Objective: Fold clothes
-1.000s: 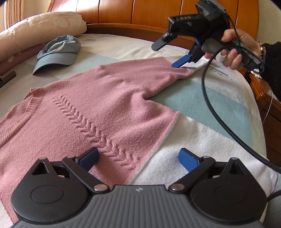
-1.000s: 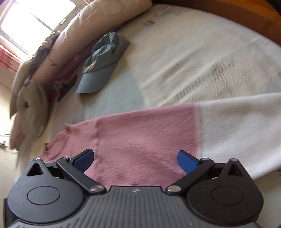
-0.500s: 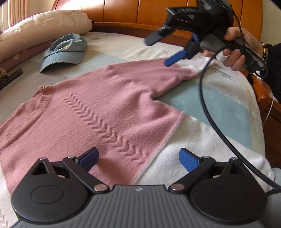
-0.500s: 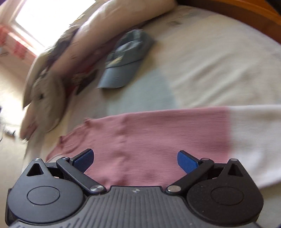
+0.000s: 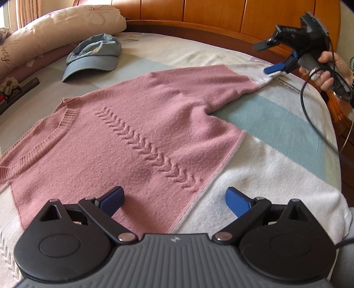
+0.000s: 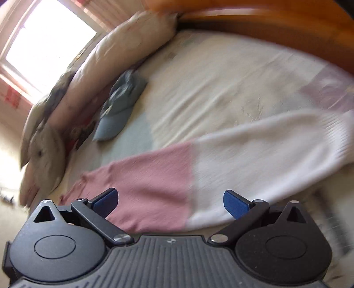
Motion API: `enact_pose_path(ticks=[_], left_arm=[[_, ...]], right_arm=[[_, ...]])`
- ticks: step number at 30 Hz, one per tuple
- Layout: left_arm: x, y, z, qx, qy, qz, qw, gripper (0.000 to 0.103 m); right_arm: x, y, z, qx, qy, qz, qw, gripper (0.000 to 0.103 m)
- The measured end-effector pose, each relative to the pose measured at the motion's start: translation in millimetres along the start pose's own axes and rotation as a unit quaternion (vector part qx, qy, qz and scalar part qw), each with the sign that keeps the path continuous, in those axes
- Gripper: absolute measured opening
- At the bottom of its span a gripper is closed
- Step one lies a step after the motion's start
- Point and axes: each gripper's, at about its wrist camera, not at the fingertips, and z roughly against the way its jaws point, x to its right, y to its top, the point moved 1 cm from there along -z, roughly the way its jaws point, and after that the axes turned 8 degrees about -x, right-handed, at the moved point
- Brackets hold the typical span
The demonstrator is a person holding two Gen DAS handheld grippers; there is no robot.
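A pink knit sweater (image 5: 137, 137) with a white hem band (image 5: 254, 177) and white cuffs lies flat, front up, on the bed. My left gripper (image 5: 174, 200) hovers open over the hem where pink meets white, with nothing between its fingers. One sleeve (image 5: 212, 88) stretches toward the far right. There a hand (image 5: 327, 71) holds my right gripper (image 5: 268, 57) open just above the white cuff (image 5: 263, 79). In the blurred right wrist view, my right gripper (image 6: 170, 201) stands open over the pink and white sleeve (image 6: 221, 168).
A blue cap (image 5: 93, 57) lies on the bed beyond the sweater, beside long pillows (image 5: 55, 33). A wooden headboard (image 5: 210, 13) runs along the back. The bed's edge drops off on the right, and a black cable (image 5: 314, 124) hangs from the right gripper.
My right gripper has moved outward along the sleeve from the pink part to the white cuff, staying open. The left gripper has shifted slightly and shows more of the collar.
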Motion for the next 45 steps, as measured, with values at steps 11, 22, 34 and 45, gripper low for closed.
enact_pose_path(ticks=[11,22,34,45], left_arm=[[13,4,8,-0.019,0.025,-0.019,0.9993,0.098],[20,3,11,-0.005,0.028,-0.029,0.9992,0.098],[-9,-18,17,0.004,0.016,-0.009,0.9998,0.098],[-8,-26,28,0.013,0.007,0.007,0.9999,0.098]], right_arm=[[23,6,8,0.061,-0.173,0.027,0.983,0.103],[-115,-38,-83,-0.017,-0.174,0.209,0.962,0.103],[-99,-70,-90,-0.002,-0.204,0.274,0.94,0.103],[-203,-134,-121,-0.048,-0.142,0.478,0.866,0.103]])
